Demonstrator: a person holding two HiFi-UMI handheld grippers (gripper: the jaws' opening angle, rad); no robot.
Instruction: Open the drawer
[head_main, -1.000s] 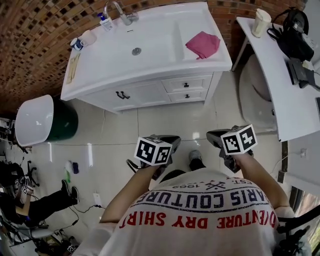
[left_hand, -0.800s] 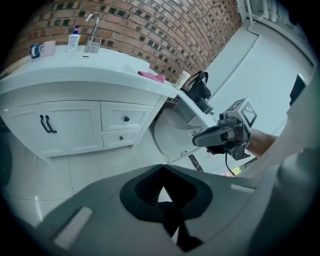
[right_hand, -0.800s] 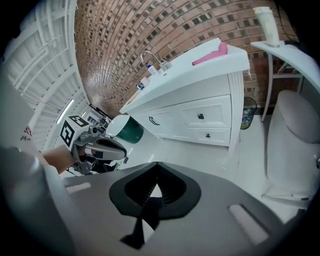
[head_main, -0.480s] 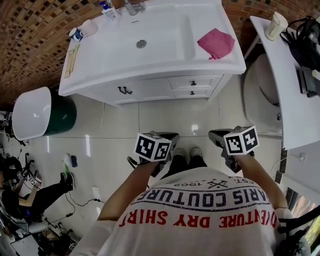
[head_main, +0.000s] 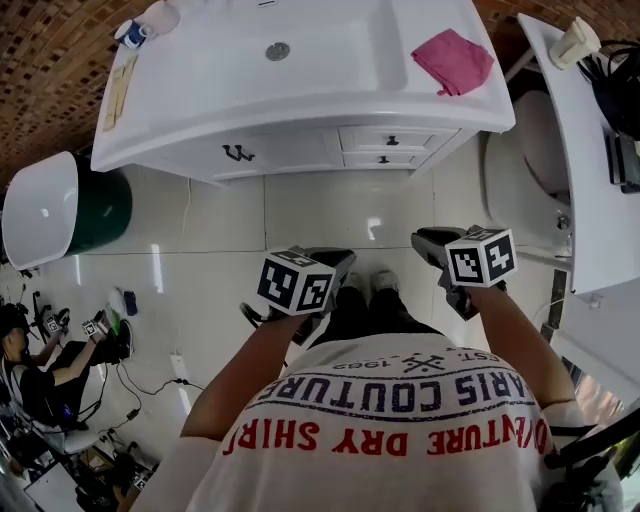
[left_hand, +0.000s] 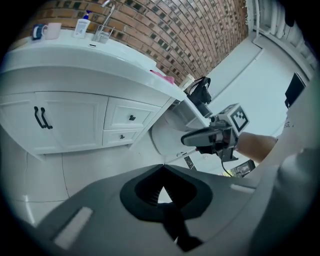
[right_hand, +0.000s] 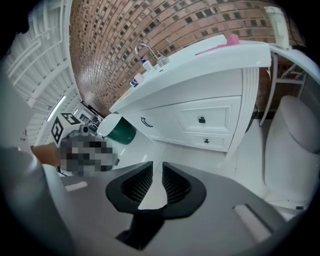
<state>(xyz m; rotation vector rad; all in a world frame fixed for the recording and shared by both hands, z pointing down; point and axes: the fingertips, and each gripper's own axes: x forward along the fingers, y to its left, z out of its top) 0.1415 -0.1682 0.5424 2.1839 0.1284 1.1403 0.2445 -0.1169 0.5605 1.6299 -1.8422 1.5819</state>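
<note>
Nothing is done yet: the white drawer with a small dark knob (head_main: 392, 139) sits closed in the white sink cabinet (head_main: 300, 152), well apart from the left gripper (left_hand: 163, 166), pressed together and empty, and the right gripper (right_hand: 157, 163), whose jaws have just been opening slightly with nothing between them

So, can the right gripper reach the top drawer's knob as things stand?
Not yet, probably: the right gripper hangs well short of the knob. But only floor lies between, and its jaws have just been opening, empty.

white shirt (head_main: 330, 470), upside-down print reading "aris couture", "dry shirt", "est", "1962", nothing else legible
</note>
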